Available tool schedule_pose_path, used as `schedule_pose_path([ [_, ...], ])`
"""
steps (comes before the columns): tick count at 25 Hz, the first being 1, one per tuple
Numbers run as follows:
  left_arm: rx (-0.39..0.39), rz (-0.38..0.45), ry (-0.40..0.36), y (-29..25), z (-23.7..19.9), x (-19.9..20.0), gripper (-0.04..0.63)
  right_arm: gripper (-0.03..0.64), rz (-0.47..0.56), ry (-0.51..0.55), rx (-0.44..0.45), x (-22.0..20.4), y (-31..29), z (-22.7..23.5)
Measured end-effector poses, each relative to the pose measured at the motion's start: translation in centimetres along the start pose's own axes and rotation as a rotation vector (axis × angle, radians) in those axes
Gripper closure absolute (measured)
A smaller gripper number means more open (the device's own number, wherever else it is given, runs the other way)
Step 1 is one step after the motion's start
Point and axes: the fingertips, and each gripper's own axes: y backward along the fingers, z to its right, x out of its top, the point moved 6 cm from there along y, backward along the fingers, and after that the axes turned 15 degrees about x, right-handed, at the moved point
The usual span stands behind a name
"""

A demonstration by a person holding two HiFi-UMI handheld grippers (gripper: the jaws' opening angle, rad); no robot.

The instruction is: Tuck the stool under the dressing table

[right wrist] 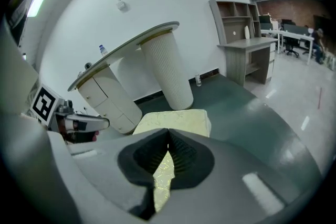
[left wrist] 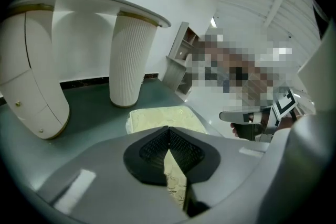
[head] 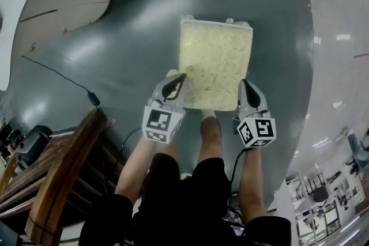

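Fingers point(left wrist: 153, 148) of the left gripper point(head: 176, 82) are pressed together, nothing between them; right gripper point(head: 247, 88) fingers point(right wrist: 185, 153) are the same, fully closed and empty, and the pale fabric seen through each slit is only the stool cushion beyond. Both grippers are angled down at the near edge of the stool point(head: 216, 63), left one at the near-left corner, right one at the near-right corner. Contact is likely at or just short of the cushion edge; can't confirm touch. Closed fingers make sense here: this looks like a push job, not a grasp, so blunt closed tips act as pushers, and one at each corner should keep the stool from twisting. Stool stands upright on the dark floor mat point(head: 127, 49), not yet tucked, clearly apart from the dressing table point(left wrist: 89, 0). The table's ribbed pedestal point(left wrist: 128, 60) is roughly ahead of the stool and the drawer unit point(left wrist: 31, 81) is off to the left, so the open space under the top lies between those two, and the push probably needs to bear left to miss the pedestal. Person stands right behind the stool, legs point(head: 210, 135) between the two grippers. Wooden frame point(head: 57, 176) and a cable point(head: 57, 75) at the left are out of the path.
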Motion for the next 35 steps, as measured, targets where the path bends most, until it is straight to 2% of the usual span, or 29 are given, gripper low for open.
schedule_pose_path([
  [1,-0.002,-0.01,0.018,-0.5,-0.1,-0.3,0.589,0.614,0.008,-0.032,0.011,-0.3,-0.2,0.4],
  [2,-0.007,-0.021,0.04,-0.9,-0.3,-0.6,0.562,0.611,0.015,-0.066,0.022,-0.6,-0.4,0.9],
  [4,-0.012,-0.036,0.079,-1.8,-0.6,-1.1,0.432,0.575,0.024,-0.12,0.027,-1.1,-0.8,1.9],
  [6,-0.013,-0.043,0.11,-2.6,-1.0,-1.5,0.382,0.511,0.026,-0.144,0.021,-1.6,-1.1,3.0],
  [9,-0.02,-0.061,0.17,-3.9,-1.6,-2.3,0.268,0.394,0.028,-0.178,0.023,-2.5,-1.4,4.6],
  [12,-0.025,-0.084,0.209,-5.2,-2.1,-3.3,0.202,0.351,0.018,-0.231,0.043,-3.8,-2.0,6.1],
  [16,-0.026,-0.113,0.215,-6.6,-2.5,-4.9,0.179,0.316,-0.027,-0.245,0.053,-5.5,-3.0,7.6],
  [21,-0.043,-0.127,0.22,-7.7,-2.3,-6.6,0.175,0.305,-0.037,-0.272,0.101,-6.9,-3.7,8.5],
  [28,-0.047,-0.129,0.214,-8.9,-1.6,-8.3,0.175,0.305,0.027,-0.317,0.162,-7.7,-4.2,9.0],
  [35,-0.089,-0.094,0.306,-9.4,-1.5,-9.5,0.183,0.305,0.086,-0.338,0.228,-8.2,-4.6,9.3],
])
